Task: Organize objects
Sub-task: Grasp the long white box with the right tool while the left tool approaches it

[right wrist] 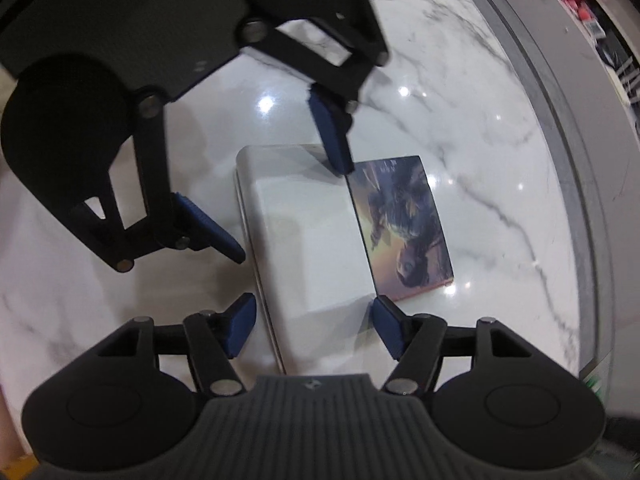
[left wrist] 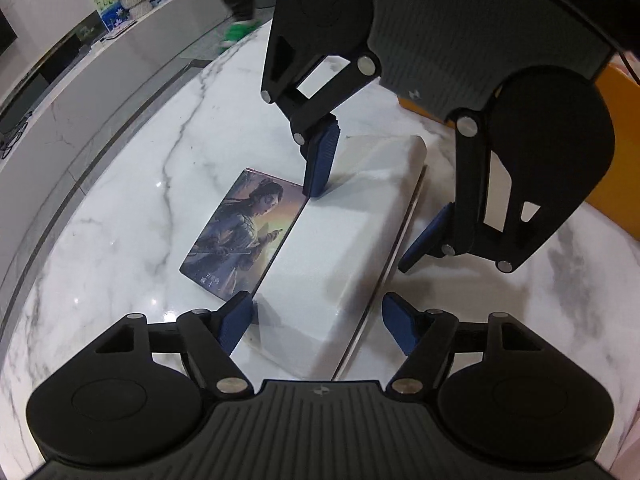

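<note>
On the white marble table (left wrist: 120, 248), your left gripper (left wrist: 318, 330) and right gripper (right wrist: 312, 328) both gape around the white box (left wrist: 340, 240), its long axis toward twelve o'clock, illustrated card (left wrist: 244, 232) touching its side.

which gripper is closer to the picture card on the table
About even. Both open grippers straddle the white box from opposite ends; the left gripper and right gripper each have one fingertip at the picture card.

Glossy marble table (left wrist: 120, 240), perhaps spotlit.
</note>
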